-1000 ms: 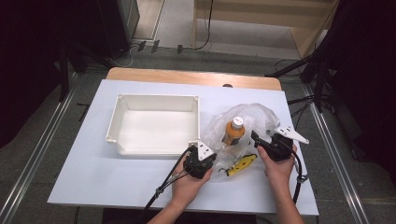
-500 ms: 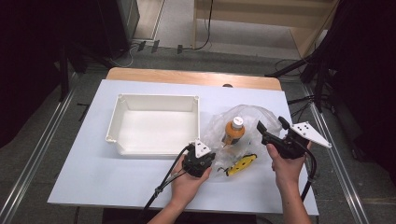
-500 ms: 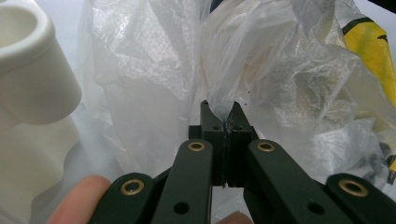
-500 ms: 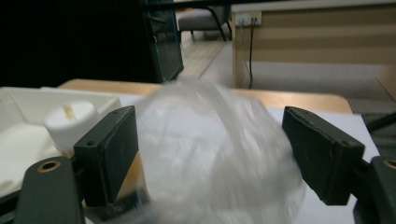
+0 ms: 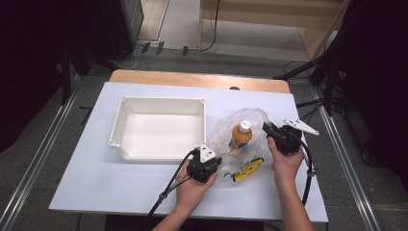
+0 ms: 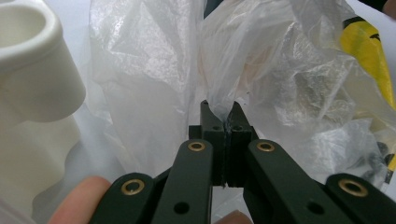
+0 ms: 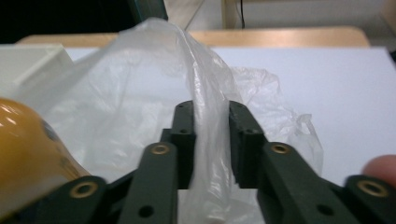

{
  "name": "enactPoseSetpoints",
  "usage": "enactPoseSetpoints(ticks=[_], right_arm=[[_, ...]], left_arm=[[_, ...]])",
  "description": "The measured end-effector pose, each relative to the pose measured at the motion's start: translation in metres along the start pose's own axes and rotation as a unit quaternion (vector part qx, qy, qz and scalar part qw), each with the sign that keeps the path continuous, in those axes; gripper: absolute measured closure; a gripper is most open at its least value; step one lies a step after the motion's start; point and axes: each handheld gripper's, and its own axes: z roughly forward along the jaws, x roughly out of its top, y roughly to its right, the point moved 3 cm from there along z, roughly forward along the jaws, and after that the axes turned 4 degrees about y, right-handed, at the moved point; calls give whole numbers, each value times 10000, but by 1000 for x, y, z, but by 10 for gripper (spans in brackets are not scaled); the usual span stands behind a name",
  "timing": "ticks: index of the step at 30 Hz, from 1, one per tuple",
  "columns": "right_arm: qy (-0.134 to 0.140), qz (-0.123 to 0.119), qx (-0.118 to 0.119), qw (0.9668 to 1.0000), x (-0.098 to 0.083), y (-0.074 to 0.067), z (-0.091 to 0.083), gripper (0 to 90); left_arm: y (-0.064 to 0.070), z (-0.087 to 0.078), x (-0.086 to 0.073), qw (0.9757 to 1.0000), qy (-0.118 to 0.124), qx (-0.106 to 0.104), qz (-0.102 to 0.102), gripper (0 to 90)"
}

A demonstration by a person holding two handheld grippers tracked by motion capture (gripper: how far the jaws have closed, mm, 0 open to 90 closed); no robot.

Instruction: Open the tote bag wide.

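A crumpled clear plastic bag (image 5: 255,120) lies right of the tray with an orange bottle (image 5: 240,134) with a white cap inside it. A yellow and black item (image 5: 248,169) lies at its near edge. My left gripper (image 5: 211,161) is shut on the bag's film (image 6: 149,70) at its near left edge, jaws (image 6: 224,112) pressed together. My right gripper (image 5: 268,130) is at the bag's right side. Its jaws (image 7: 210,109) have just been closing and stand narrowly apart, an upright fold of the bag (image 7: 154,60) between them. The bottle (image 7: 28,140) looms at that view's left.
An empty white tray (image 5: 161,100) stands left of the bag, and its corner (image 6: 28,56) is close beside my left gripper. The white table top (image 5: 96,183) rests on a wooden table edge (image 5: 192,79) at the back. Cables trail from both grippers toward the front edge.
My right gripper swung out to the right with its jaws wide, then came back left to the bag's right side with the jaws narrowed around a fold. The left gripper stayed put.
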Motion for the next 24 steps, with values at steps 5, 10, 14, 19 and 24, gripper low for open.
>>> enactPoseSetpoints(ticks=[5, 10, 14, 19, 24], right_arm=[[-446, -8, -123, 9989, -15, 3, 12, 870], [-784, 16, -252, 9966, -26, 10, 18, 881], [-1031, 36, -346, 9941, -32, 13, 22, 888], [-1326, 148, -679, 9887, -39, 22, 26, 900], [-1268, 23, -643, 9898, -39, 21, 26, 806]], left_arm=[[0, 0, 0, 10000, 0, -16, -3, 900], [0, 0, 0, 10000, -9, -18, -6, 900], [0, 0, 0, 10000, -2, -20, -12, 900], [-1, -1, 0, 10000, -3, -12, -34, 900], [-1, -1, 0, 10000, 4, -23, -39, 900]])
